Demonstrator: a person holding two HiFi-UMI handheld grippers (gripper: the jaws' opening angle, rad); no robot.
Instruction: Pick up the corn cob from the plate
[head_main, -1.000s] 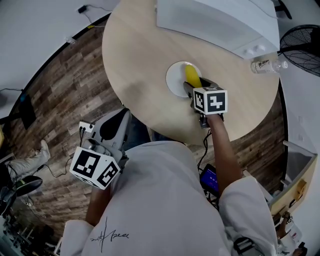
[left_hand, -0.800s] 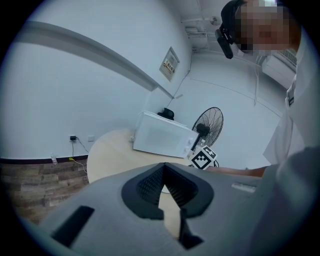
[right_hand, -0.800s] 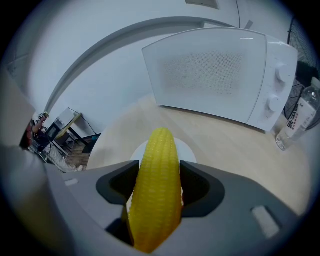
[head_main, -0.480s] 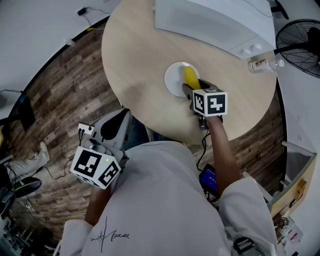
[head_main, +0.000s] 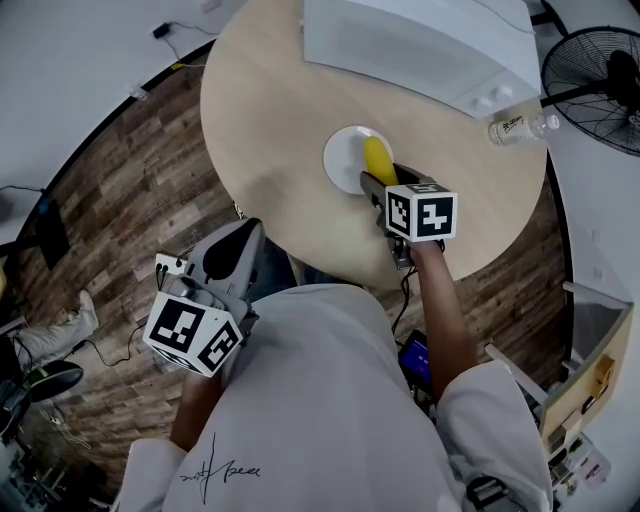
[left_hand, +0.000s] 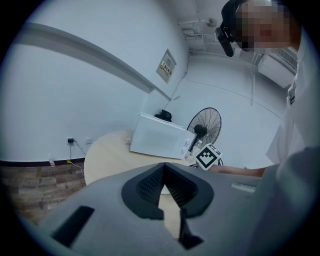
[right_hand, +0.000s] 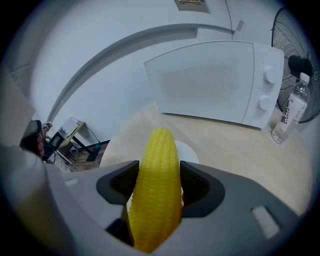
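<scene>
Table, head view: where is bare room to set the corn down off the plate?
The widest bare stretch of the table is left of the plate, out to the table's left edge. A smaller patch lies between the bottle and the right gripper, which grips the corn cob. The microwave crowds the far side.

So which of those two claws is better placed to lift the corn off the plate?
The right gripper: its jaws are clamped on the corn cob, right at the plate. The left gripper hangs beyond the table edge by the person's body, jaws together and empty.
</scene>
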